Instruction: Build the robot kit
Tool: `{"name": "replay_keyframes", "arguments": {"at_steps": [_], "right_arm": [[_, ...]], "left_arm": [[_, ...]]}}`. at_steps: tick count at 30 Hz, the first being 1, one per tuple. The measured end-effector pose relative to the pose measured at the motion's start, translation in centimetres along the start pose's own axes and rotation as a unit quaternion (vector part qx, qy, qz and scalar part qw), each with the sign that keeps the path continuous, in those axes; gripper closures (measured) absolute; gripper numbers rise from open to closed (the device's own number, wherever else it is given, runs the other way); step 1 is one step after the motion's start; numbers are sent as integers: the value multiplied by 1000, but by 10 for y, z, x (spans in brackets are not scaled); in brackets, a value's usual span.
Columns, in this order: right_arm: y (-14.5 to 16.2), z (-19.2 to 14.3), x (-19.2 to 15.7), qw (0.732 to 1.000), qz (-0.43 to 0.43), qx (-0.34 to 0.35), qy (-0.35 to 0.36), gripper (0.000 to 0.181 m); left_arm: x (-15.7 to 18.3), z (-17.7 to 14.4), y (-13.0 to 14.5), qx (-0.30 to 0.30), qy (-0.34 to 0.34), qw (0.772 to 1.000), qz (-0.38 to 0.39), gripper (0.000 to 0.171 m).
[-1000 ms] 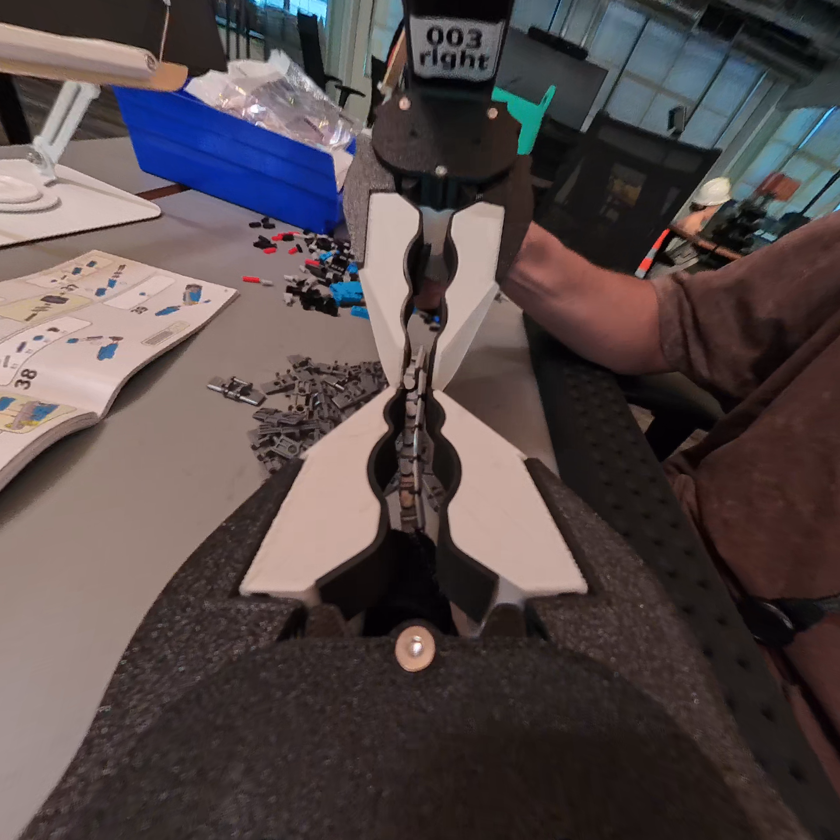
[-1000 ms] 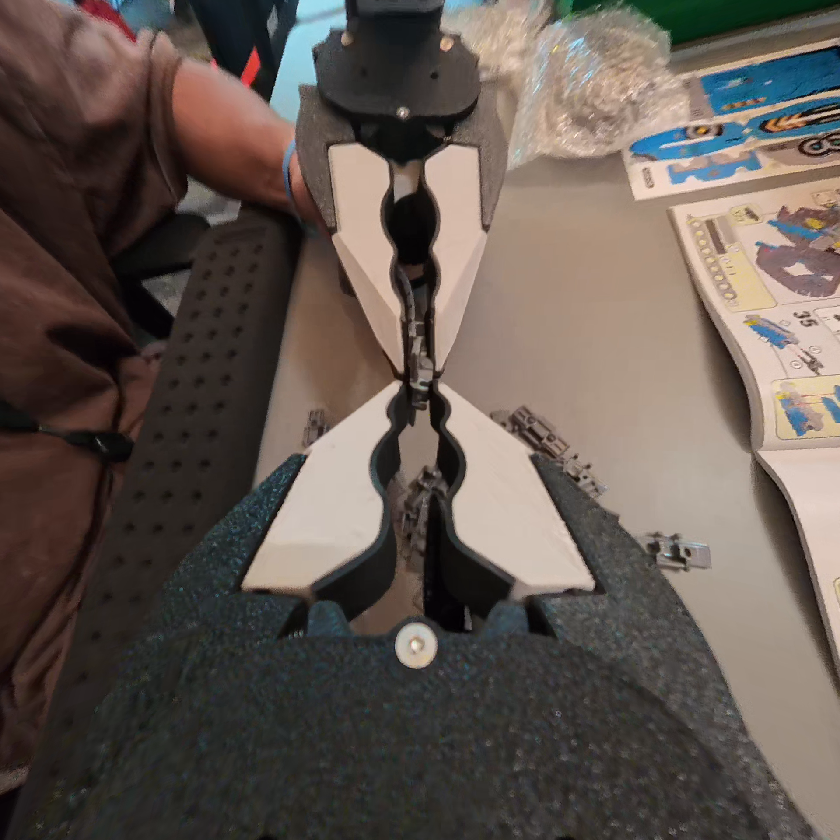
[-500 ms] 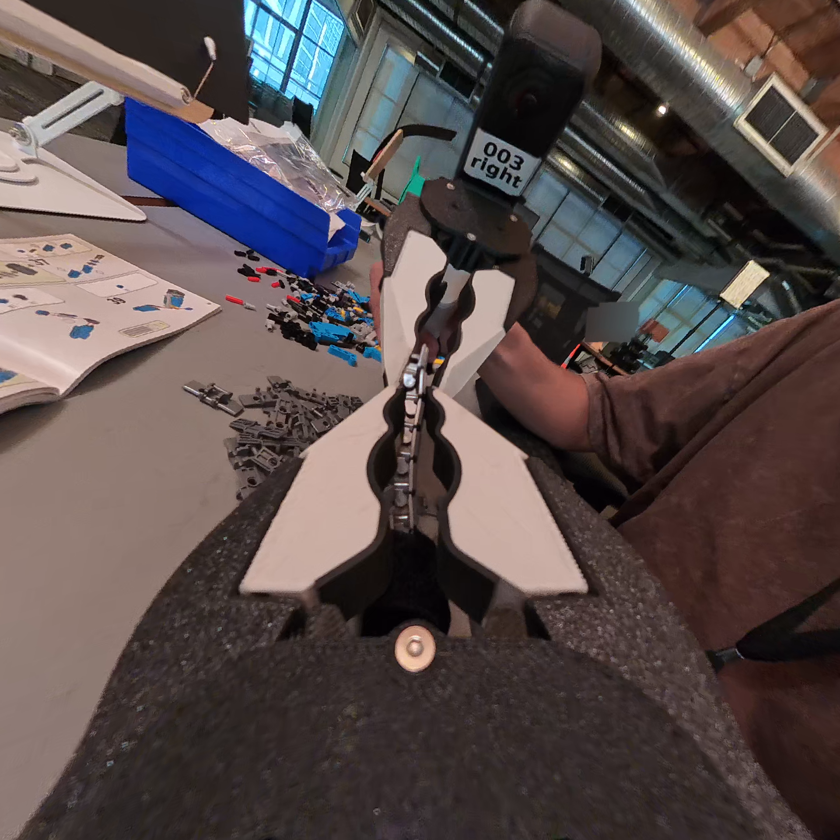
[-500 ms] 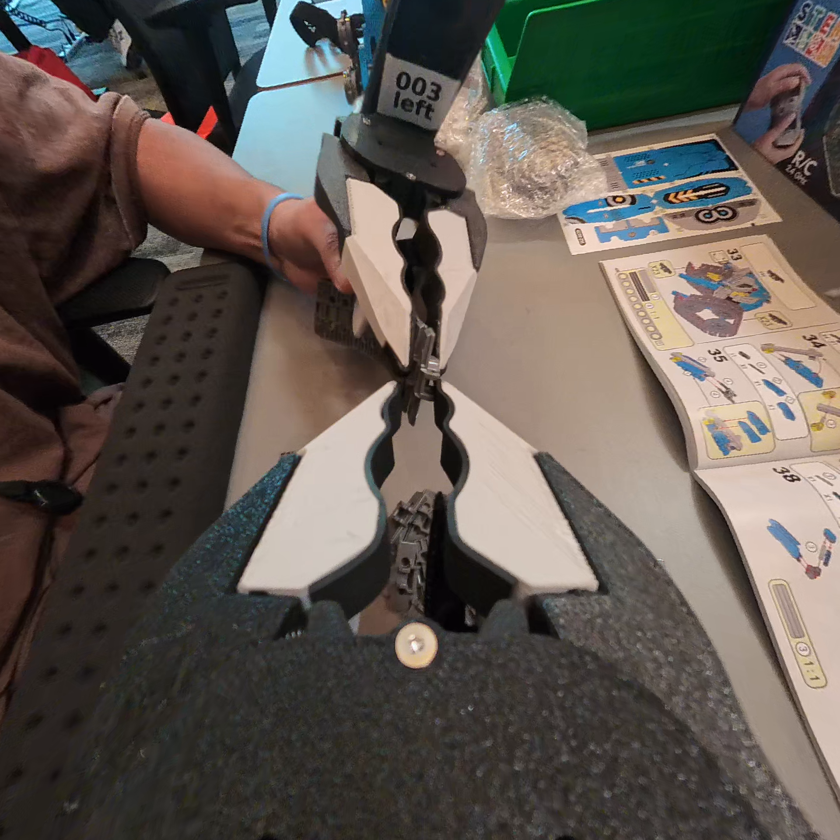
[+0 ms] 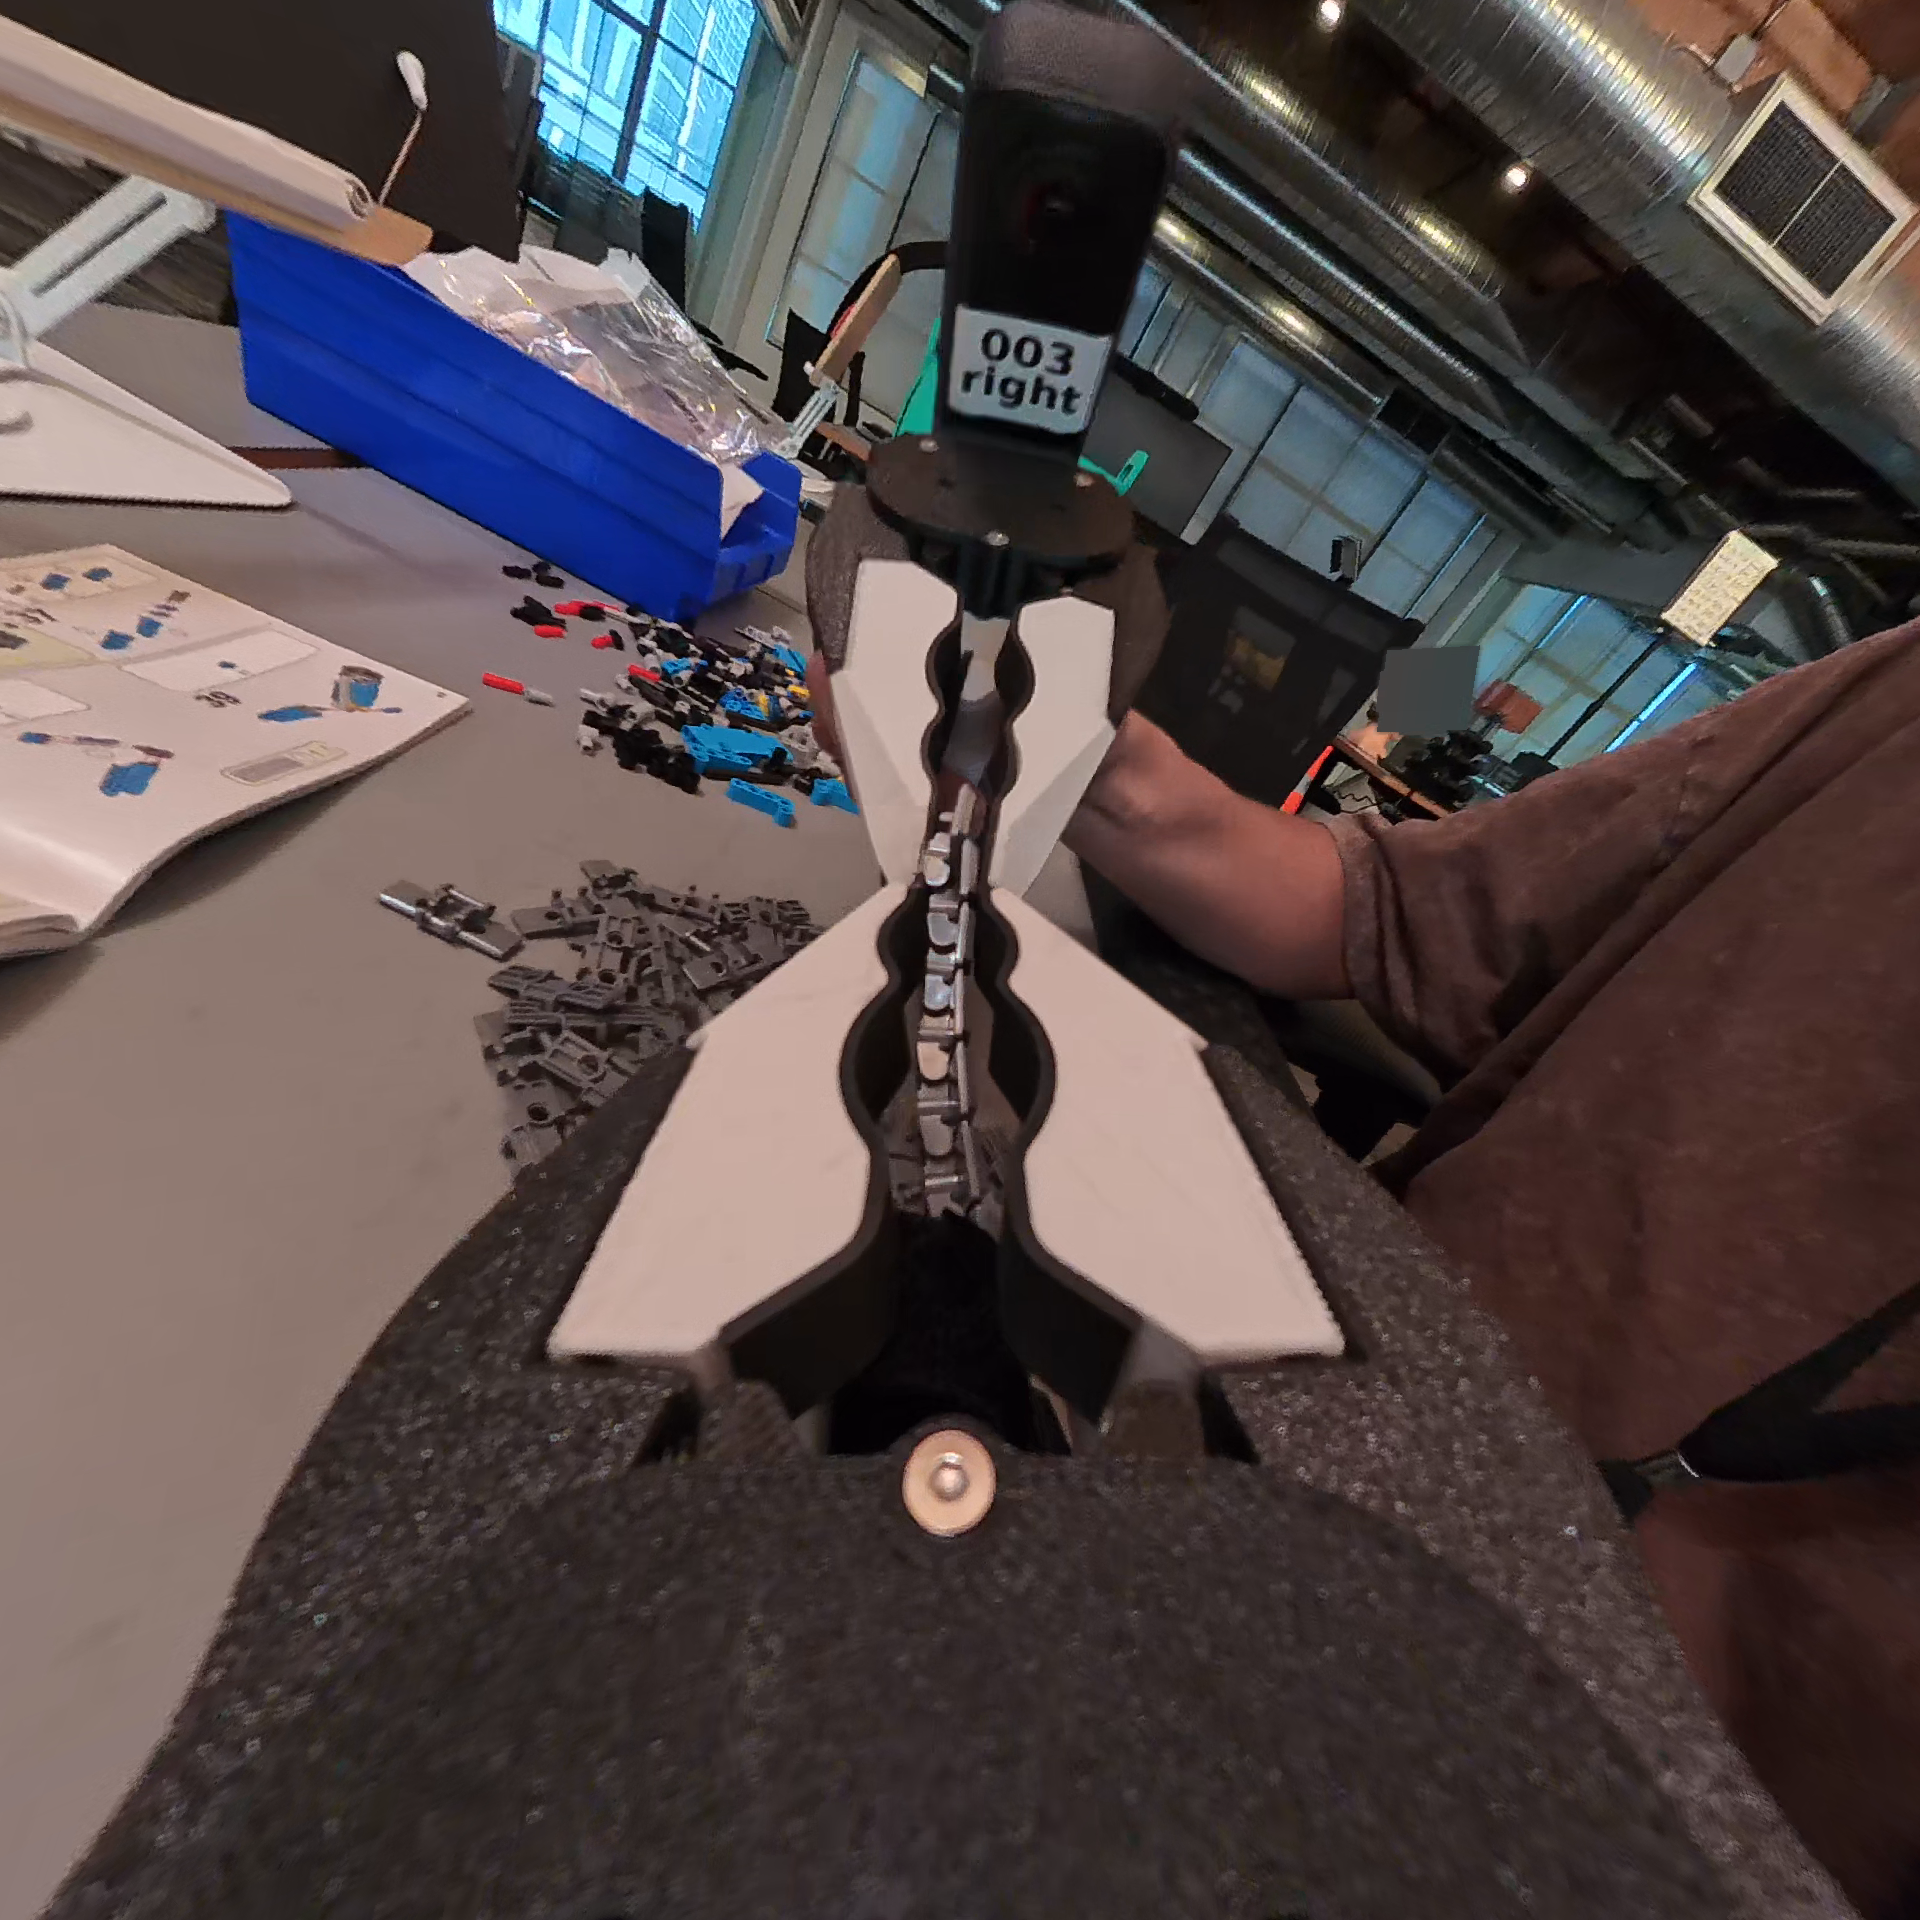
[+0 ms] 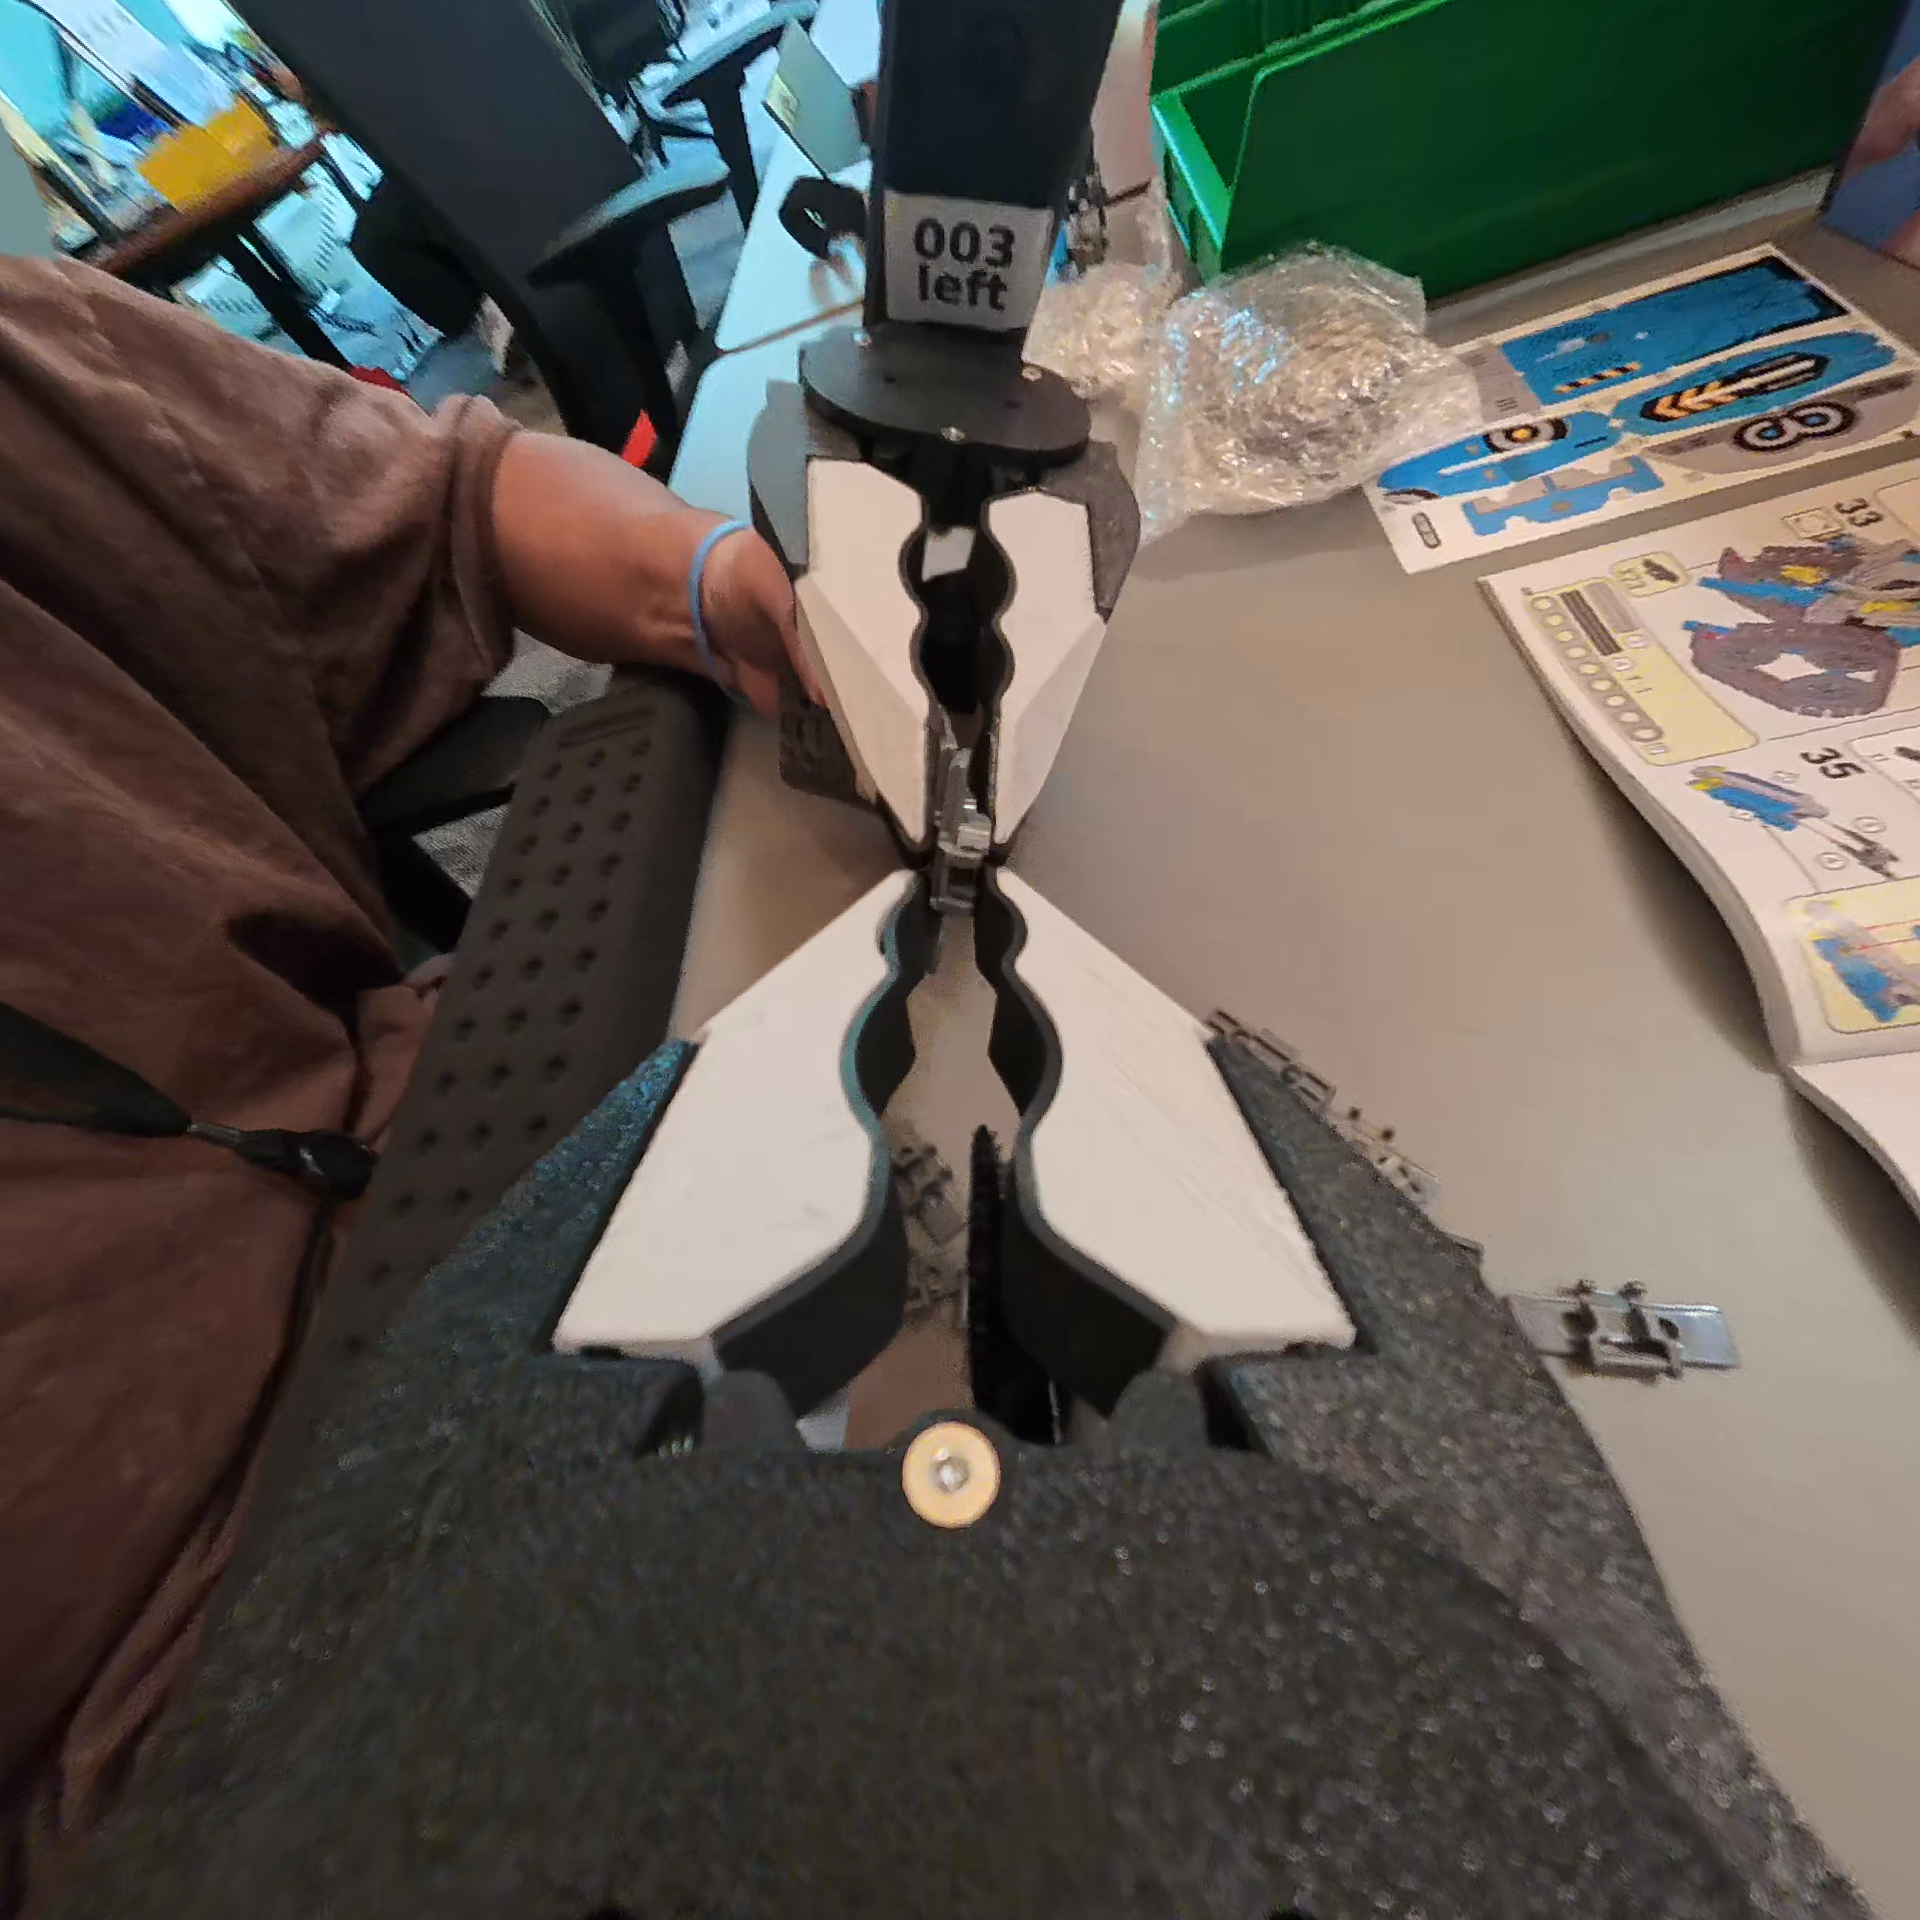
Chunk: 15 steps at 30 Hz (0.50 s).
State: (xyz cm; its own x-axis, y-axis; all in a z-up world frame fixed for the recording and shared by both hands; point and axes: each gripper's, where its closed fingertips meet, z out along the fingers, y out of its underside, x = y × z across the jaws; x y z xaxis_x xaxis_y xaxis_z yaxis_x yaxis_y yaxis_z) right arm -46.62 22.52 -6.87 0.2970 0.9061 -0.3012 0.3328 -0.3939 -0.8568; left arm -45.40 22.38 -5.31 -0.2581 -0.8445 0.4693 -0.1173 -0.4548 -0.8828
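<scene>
— What does the left wrist view show?
— The left gripper (image 5: pixel 948 904) has its jaws closed on a grey chain of links (image 5: pixel 940 1023), tip to tip with the right gripper (image 5: pixel 961 831). A heap of grey pieces (image 5: pixel 634 966) lies on the desk (image 5: pixel 260 1143) beside it.

— And the right wrist view?
— The right gripper (image 6: pixel 951 899) has its jaws pinching the chain's end (image 6: pixel 958 836), facing the left gripper (image 6: pixel 956 821). A booklet (image 6: pixel 1766 831) lies by the desk's right edge.

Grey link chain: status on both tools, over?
Left tool shut on the grey plastic link chain. Right tool shut on its far end, tip to tip. Loose grey links pile on the grey table below, apart.
</scene>
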Motion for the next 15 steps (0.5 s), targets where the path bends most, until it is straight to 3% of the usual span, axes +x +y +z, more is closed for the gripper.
{"name": "replay_keyframes", "arguments": {"at_steps": [3, 5, 6, 9, 12, 15], "right_arm": [[-2, -2, 3, 1000, 12, 12, -5, 173], [-6, -2, 0, 999, 25, 24, -26, 173], [-7, -2, -1, 999, 26, 23, -30, 173], [-2, 1, -5, 999, 26, 7, -41, 173], [7, 9, -10, 998, 37, -15, -58, 172], [7, 12, -14, 997, 35, -13, -68, 173]], "left_arm": [[-2, 1, -3, -8, -21, 999, 39, 164], [-11, -2, -8, 8, -58, 997, 56, 134], [-12, -3, -9, 12, -63, 996, 62, 131], [-5, -1, -9, 19, -40, 997, 71, 138], [13, -2, -11, 29, 5, 995, 91, 171], [19, -2, -9, 20, 15, 994, 110, 171]]}}
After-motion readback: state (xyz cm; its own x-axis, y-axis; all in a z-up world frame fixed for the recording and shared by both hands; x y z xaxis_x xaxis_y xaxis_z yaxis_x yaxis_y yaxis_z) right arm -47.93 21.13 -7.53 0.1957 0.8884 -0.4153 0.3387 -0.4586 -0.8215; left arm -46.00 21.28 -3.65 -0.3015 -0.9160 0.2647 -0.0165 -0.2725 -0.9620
